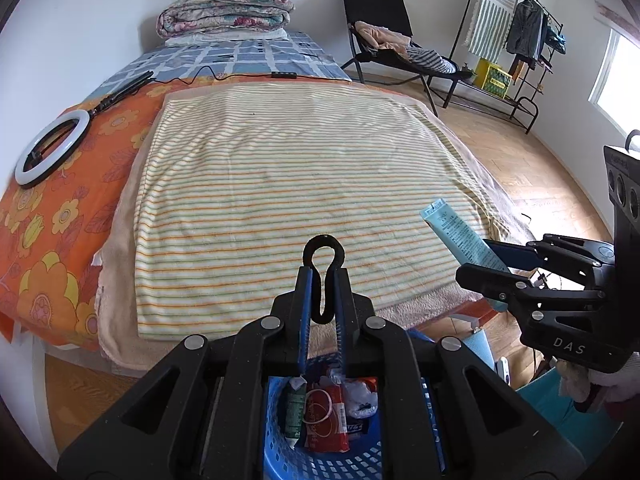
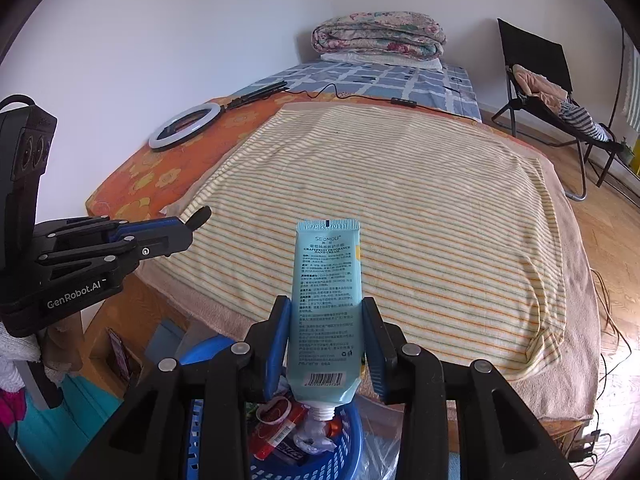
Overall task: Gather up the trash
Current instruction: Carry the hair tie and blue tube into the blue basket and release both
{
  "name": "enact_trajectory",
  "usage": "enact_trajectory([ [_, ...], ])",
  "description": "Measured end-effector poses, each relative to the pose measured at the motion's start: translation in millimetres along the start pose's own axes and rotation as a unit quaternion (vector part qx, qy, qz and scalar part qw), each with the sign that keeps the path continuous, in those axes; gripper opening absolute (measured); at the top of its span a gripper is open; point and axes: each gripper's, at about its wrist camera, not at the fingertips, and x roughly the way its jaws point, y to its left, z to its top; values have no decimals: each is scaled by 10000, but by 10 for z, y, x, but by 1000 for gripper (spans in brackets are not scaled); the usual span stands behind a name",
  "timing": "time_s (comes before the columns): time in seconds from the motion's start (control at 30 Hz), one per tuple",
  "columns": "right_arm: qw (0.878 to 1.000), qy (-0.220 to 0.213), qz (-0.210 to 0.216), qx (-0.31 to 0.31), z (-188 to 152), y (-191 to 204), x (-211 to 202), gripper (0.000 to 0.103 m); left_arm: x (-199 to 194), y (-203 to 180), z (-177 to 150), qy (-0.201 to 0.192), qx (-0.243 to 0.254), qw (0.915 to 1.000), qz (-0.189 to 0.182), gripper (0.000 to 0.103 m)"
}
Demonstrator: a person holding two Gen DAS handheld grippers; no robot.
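R gripper (image 2: 326, 344) clamps tube (image 2: 326, 300), cap end over basket (image 2: 348, 452). L gripper (image 1: 322, 292) pinched on black clip (image 1: 323, 256), also above basket, near bed (image 1: 280, 180) edge.

Both wrist cameras sit at the near end of the bed (image 1: 288, 184), tilted down along it towards the far wall. Each sees the other gripper beside it, and both share the striped blanket (image 2: 380, 216) and the blue basket (image 1: 320, 456) close below.

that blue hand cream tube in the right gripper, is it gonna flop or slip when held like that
The tube probably stays fairly stiff: it stands straight up between the fingers without bending. Its flattened body suggests it is nearly used up, so likely light. The glossy plastic could slide, though the fingers press both its edges.
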Motion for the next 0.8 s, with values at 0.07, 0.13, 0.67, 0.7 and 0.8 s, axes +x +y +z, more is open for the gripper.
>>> enact_trajectory([
  [0.07, 10000, 88, 0, 40, -113, -9, 3, 36, -13, -63, -124, 43, 38, 10000, -21, 9],
  [0.13, 9998, 188, 0, 77, -236, -13, 12, 36, -15, -127, -251, 95, 106, 9999, -18, 9],
  [0.67, 9972, 744, 27, 34, -803, 112, 207, 36, 347, -207, -970, 912, 153, 9957, -88, 9],
  [0.7, 9970, 768, 26, 25, -823, 124, 225, 36, 365, -205, -999, 947, 158, 9953, -84, 9],
  [0.8, 9965, 834, 44, 26, -872, 136, 264, 36, 427, -184, -1060, 1067, 138, 9942, -77, 9],
])
